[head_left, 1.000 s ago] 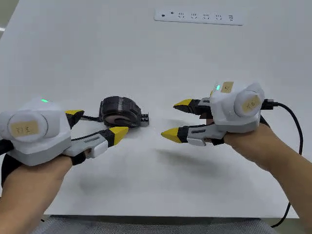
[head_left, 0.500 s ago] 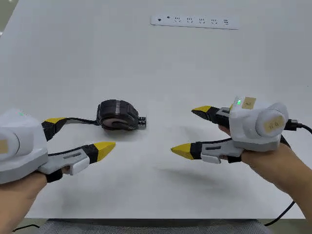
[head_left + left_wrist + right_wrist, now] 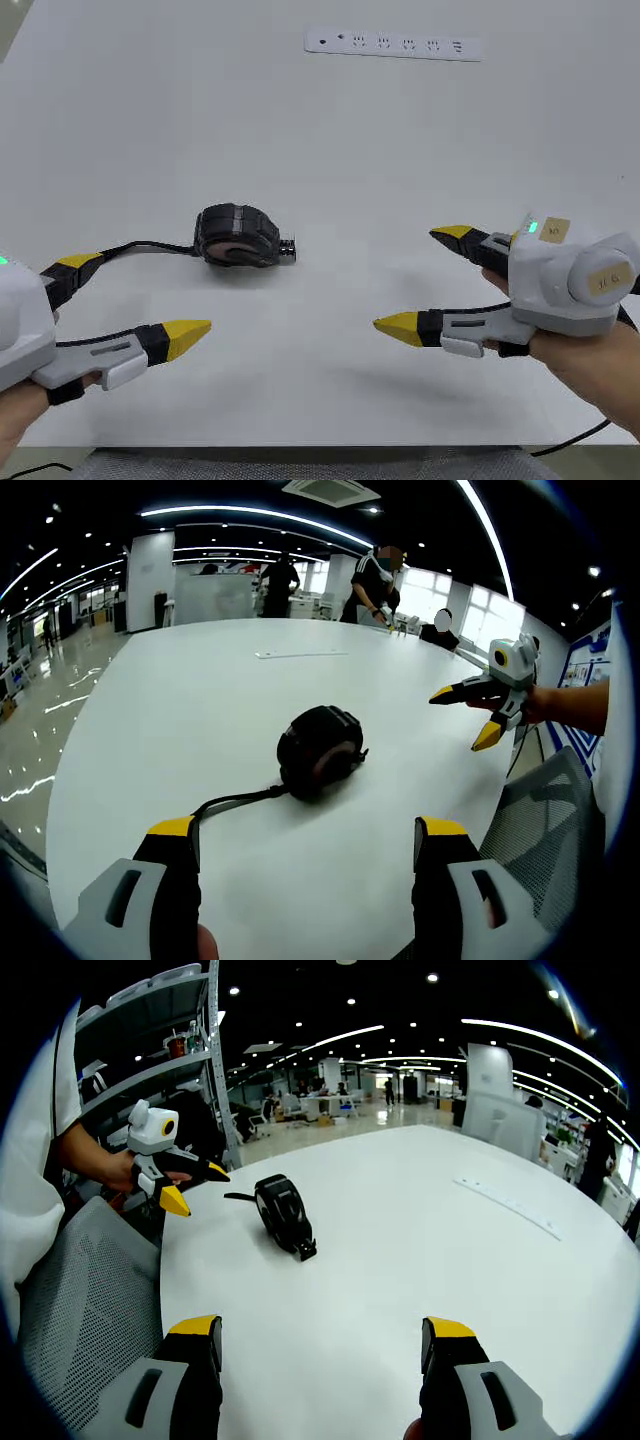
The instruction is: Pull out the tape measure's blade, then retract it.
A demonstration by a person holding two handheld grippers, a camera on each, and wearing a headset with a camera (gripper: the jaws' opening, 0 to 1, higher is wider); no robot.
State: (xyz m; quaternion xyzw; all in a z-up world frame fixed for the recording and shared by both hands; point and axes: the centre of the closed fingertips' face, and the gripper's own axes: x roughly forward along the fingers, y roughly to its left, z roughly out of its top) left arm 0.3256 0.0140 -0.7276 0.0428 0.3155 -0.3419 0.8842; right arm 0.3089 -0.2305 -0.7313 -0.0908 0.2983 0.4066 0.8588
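I saw the tape measure (image 3: 238, 236) lying on the white table (image 3: 330, 140), left of the head view's centre, with its blade drawn in and its black strap (image 3: 150, 245) trailing toward the left edge. My left claw (image 3: 135, 295) sat at lower left, jaws spread wide and holding nothing. My right claw (image 3: 420, 278) sat at lower right, likewise spread and empty, well apart from the tape measure. A power strip (image 3: 393, 44) lay at the top.

One tape measure (image 3: 238, 236), two grippers (image 3: 138, 295) (image 3: 418, 278)
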